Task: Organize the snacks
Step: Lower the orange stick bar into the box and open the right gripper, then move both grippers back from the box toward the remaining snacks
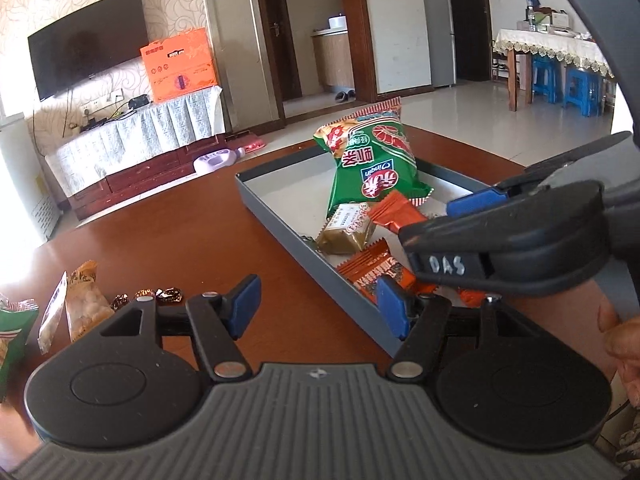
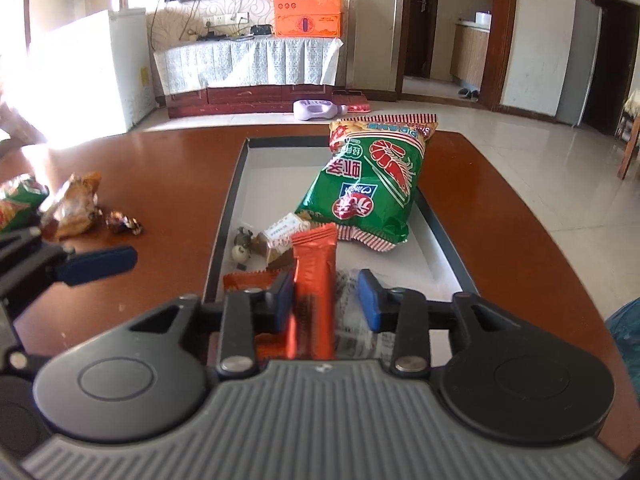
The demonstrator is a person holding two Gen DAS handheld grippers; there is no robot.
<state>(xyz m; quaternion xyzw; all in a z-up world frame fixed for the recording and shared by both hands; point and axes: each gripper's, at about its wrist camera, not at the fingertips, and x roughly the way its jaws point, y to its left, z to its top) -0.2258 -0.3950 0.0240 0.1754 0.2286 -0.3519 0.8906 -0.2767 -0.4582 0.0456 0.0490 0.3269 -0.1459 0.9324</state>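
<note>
A grey tray [image 1: 280,216] [image 2: 228,216] on the brown table holds a green shrimp-chip bag [image 1: 372,160] [image 2: 368,188], a tan wrapped cake [image 1: 346,232] [image 2: 280,240], orange bars [image 1: 376,276] and small candies [image 2: 242,246]. My right gripper [image 2: 326,300] is open over the tray's near end; an orange bar [image 2: 314,280] stands between its fingers, touching the left pad, blurred. It also shows in the left wrist view [image 1: 468,216]. My left gripper [image 1: 320,304] is open and empty, beside the tray's left wall.
Loose snacks lie on the table left of the tray: a peanut bag [image 1: 86,304] [image 2: 76,208], dark wrapped candies [image 1: 148,296] [image 2: 124,222], and a green bag [image 1: 12,320] [image 2: 18,200]. A TV stand with an orange box [image 2: 306,8] stands beyond.
</note>
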